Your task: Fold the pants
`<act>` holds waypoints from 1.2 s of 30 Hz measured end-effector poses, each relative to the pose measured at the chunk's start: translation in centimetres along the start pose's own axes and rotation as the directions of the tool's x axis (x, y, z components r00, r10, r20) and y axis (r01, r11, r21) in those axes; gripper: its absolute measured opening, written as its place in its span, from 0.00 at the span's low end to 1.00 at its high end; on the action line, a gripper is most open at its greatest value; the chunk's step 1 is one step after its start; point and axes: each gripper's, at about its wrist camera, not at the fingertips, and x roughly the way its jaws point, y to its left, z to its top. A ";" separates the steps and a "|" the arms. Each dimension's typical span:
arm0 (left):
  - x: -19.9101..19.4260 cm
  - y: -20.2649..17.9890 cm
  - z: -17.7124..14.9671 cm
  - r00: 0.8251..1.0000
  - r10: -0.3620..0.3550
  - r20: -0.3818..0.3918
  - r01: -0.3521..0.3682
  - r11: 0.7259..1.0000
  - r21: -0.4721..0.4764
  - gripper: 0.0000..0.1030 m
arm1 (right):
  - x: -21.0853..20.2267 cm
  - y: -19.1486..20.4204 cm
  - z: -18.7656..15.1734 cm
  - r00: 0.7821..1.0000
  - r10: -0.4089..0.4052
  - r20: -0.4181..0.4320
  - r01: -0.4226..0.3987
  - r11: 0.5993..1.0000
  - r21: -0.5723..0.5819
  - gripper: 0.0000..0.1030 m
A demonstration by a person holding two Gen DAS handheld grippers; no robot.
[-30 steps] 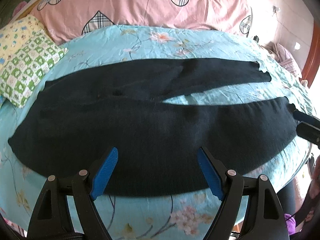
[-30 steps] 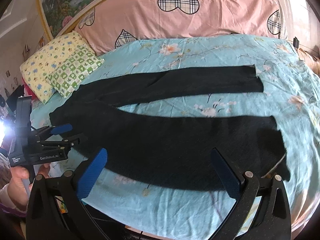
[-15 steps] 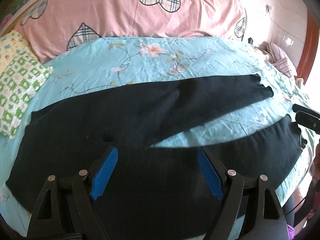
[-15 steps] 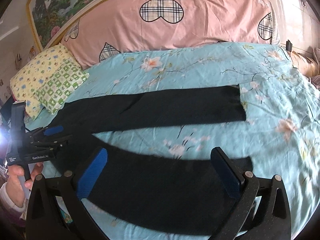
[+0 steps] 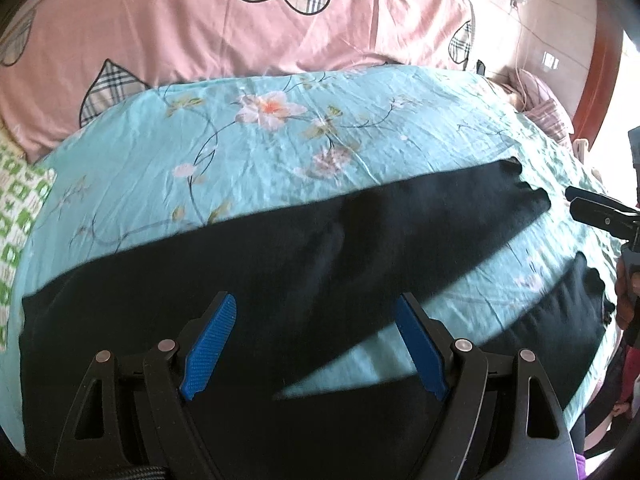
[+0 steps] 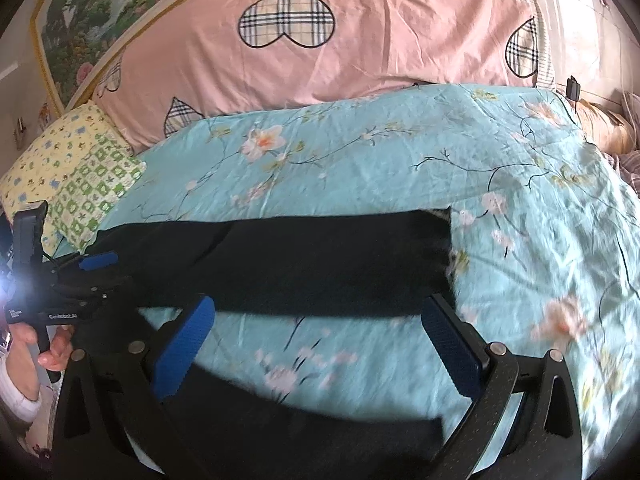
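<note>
Black pants (image 5: 280, 264) lie flat on the turquoise floral bedsheet (image 5: 280, 140), waist at the left, two legs spread in a V toward the right. My left gripper (image 5: 316, 344) is open and empty above the seat and crotch. My right gripper (image 6: 320, 344) is open and empty above the gap between the two legs (image 6: 280, 264), near the cuff end. The near leg (image 6: 304, 432) lies partly under the right gripper's frame. Each gripper shows in the other's view: the right one (image 5: 600, 212) at the far right, the left one (image 6: 80, 276) at the far left.
A pink quilt with plaid hearts (image 6: 320, 48) runs along the back of the bed. Yellow and green patterned pillows (image 6: 72, 176) lie at the back left. A striped bundle (image 5: 548, 112) sits at the back right. The bed's near edge is below the grippers.
Both grippers have moved forward over the bed, from its near edge to above the pants. Both stay open and empty. The pants have not moved.
</note>
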 end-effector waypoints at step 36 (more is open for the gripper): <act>14.3 -2.7 8.7 0.894 -0.272 -0.356 0.387 0.870 0.306 0.08 | 9.9 -8.5 5.7 0.986 0.022 -0.166 -0.004 0.994 0.107 0.30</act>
